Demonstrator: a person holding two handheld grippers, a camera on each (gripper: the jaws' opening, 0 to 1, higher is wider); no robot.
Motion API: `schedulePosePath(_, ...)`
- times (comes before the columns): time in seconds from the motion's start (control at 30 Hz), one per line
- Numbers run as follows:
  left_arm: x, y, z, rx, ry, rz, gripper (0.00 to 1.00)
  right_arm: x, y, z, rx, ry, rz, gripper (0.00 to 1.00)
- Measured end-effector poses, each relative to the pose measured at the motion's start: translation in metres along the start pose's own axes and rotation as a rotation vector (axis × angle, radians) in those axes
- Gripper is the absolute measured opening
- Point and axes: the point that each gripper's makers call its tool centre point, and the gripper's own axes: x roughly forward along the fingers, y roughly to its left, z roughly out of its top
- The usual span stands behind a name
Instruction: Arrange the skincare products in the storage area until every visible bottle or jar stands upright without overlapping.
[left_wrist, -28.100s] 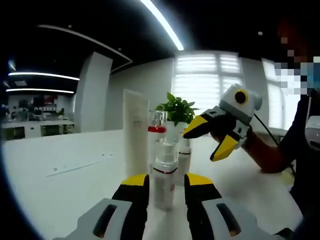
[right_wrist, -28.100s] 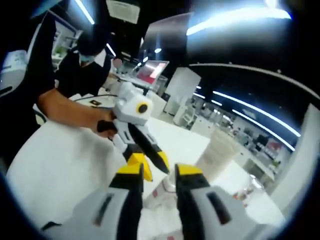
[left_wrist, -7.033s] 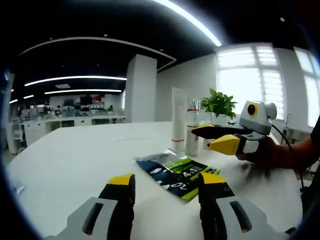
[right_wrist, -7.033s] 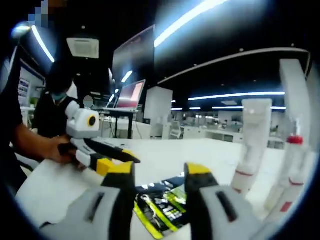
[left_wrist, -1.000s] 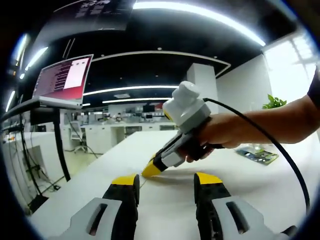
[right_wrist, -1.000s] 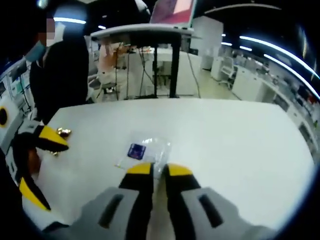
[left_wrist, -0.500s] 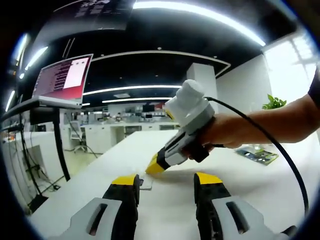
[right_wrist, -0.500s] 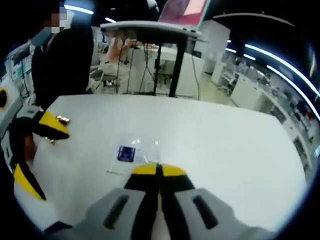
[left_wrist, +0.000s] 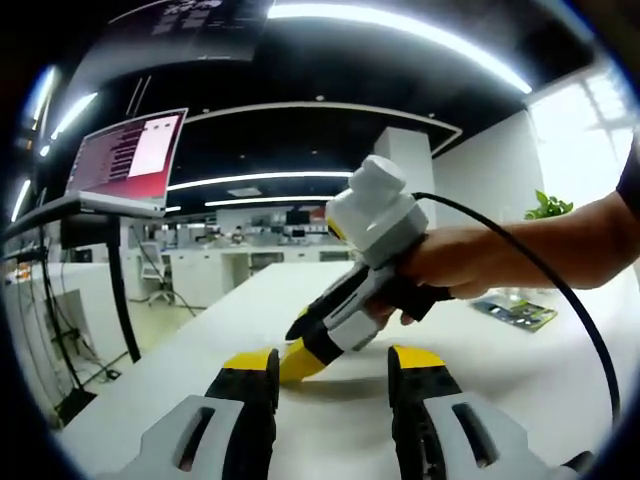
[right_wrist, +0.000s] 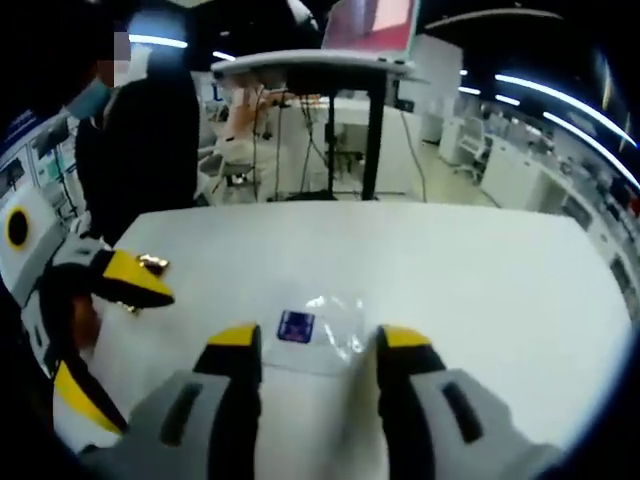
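Right hand-held gripper (right_wrist: 310, 345): jaws spread wide, holding nothing, hovering low over the white desk (right_wrist: 480, 270).
Clear packet (right_wrist: 320, 335): flat on the desk with a small blue label, sitting right between those yellow tips.
Left hand-held gripper (left_wrist: 333, 362): jaws apart, nothing in them.
Green sachet (left_wrist: 515, 311): lay flat farther down the desk, beyond the person's forearm (left_wrist: 560, 240).
Plant (left_wrist: 553, 204): leafy, at the far end by the window.
Skincare bottles: couldn't spot them.
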Motion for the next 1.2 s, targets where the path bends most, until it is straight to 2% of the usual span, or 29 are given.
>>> schedulePosePath(0.07, 0.000, 0.000, 0.000, 0.000, -0.001, -0.001, 0.44, 0.000, 0.002, 0.001, 0.003, -0.002, 0.001, 0.41)
schedulePosePath(0.4, 0.000, 0.000, 0.001, -0.002, -0.003, -0.005, 0.44, -0.001, 0.007, 0.001, 0.015, 0.018, 0.005, 0.36)
schedulePosePath(0.43, 0.000, 0.000, 0.001, -0.002, -0.003, -0.005, 0.44, -0.001, 0.008, 0.002, 0.011, 0.017, 0.006, 0.26)
schedulePosePath(0.47, 0.000, 0.000, 0.001, -0.002, -0.003, -0.005, 0.44, -0.003, 0.008, 0.000, 0.001, 0.023, 0.013, 0.11)
schedulePosePath(0.6, 0.000, 0.001, 0.001, -0.003, -0.004, -0.005, 0.44, -0.011, 0.014, -0.002, -0.013, 0.003, 0.010, 0.04)
schedulePosePath(0.8, 0.001, 0.001, 0.000, -0.011, 0.000, -0.008, 0.43, -0.019, 0.020, -0.002, -0.040, -0.023, 0.002, 0.02)
schedulePosePath(0.93, -0.001, 0.002, 0.002, -0.056, -0.011, -0.018, 0.42, -0.027, 0.024, -0.003, -0.085, -0.042, -0.008, 0.02)
schedulePosePath(1.07, -0.002, 0.005, 0.004, -0.114, -0.031, -0.028, 0.40, -0.038, 0.028, 0.004, -0.106, -0.109, -0.012, 0.02)
schedulePosePath(1.13, -0.003, 0.006, 0.005, -0.142, -0.040, -0.032, 0.40, -0.045, 0.034, 0.013, -0.135, -0.172, -0.004, 0.02)
schedulePosePath(1.2, -0.003, 0.007, 0.007, -0.180, -0.054, -0.042, 0.40, -0.052, 0.037, 0.013, -0.146, -0.187, -0.011, 0.02)
